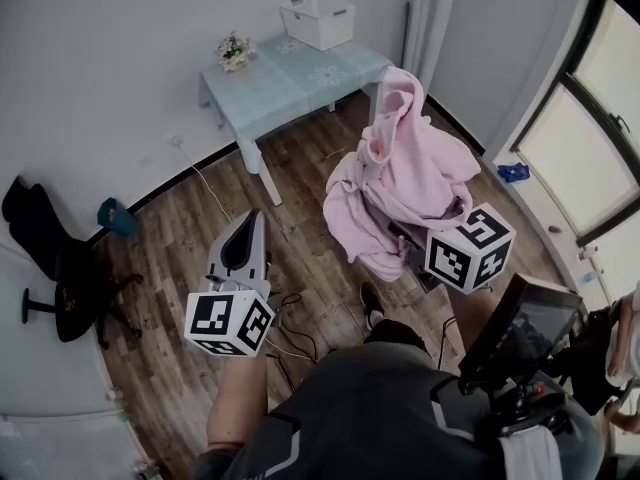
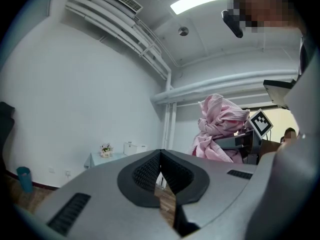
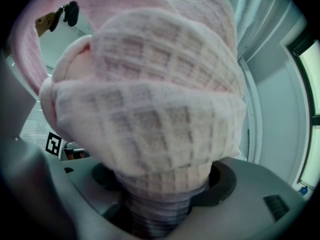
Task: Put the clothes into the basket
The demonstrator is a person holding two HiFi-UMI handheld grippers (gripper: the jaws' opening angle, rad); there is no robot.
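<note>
My right gripper (image 1: 408, 238) is shut on a bulky pink waffle-knit cloth (image 1: 405, 173) and holds it above the wooden floor. In the right gripper view the pink cloth (image 3: 150, 94) fills most of the picture and is pinched between the jaws of the right gripper (image 3: 160, 204). The white basket (image 1: 317, 20) stands on the far end of a pale blue table (image 1: 290, 83). My left gripper (image 1: 250, 223) is to the left of the cloth, shut with nothing in it. In the left gripper view the pads of the left gripper (image 2: 161, 156) meet, and beyond them are the pink cloth (image 2: 217, 129) and the basket (image 2: 132, 147).
A small pot of flowers (image 1: 233, 50) sits on the table near the wall. A black chair (image 1: 70, 288) and a teal bin (image 1: 115, 216) stand at the left wall. Cables (image 1: 290, 328) lie on the floor by the person's feet. Windows (image 1: 590, 138) line the right side.
</note>
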